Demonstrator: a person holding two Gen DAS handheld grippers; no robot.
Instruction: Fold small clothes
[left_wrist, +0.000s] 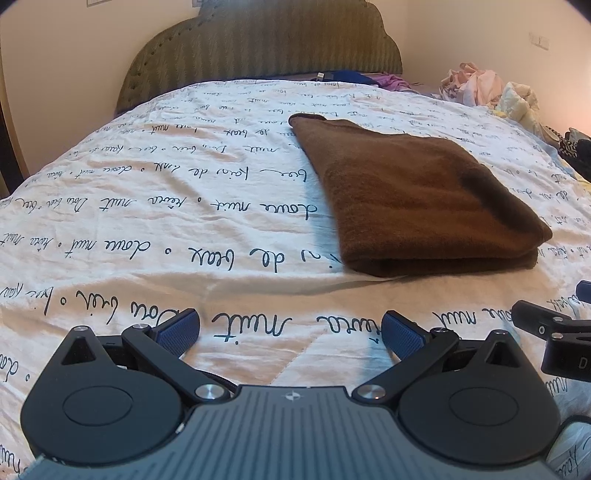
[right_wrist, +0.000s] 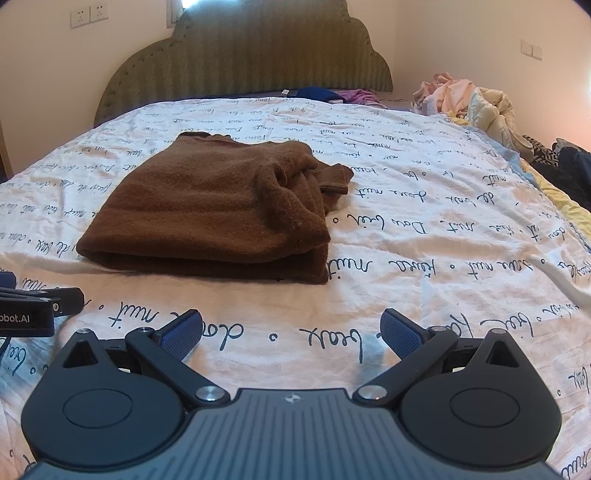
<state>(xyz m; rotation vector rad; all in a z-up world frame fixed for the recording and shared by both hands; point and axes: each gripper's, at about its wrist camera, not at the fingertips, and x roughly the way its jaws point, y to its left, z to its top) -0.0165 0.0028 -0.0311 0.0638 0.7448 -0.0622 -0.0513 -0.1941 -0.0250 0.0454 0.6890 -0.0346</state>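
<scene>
A brown knit garment (left_wrist: 413, 192) lies folded into a thick rectangle on the bed; in the right wrist view the brown garment (right_wrist: 214, 210) shows a bunched sleeve cuff sticking out at its far right. My left gripper (left_wrist: 291, 328) hovers open over the sheet, short of the garment's near edge, nothing between its blue pads. My right gripper (right_wrist: 291, 328) is open too, just in front of the garment's near right corner. Each gripper shows at the edge of the other's view.
The bed is covered by a white sheet (left_wrist: 147, 221) printed with black handwriting. A green padded headboard (right_wrist: 243, 51) stands at the far end. A heap of pale clothes (right_wrist: 465, 99) sits at the far right, with dark and yellow fabric (right_wrist: 565, 177) along the right edge.
</scene>
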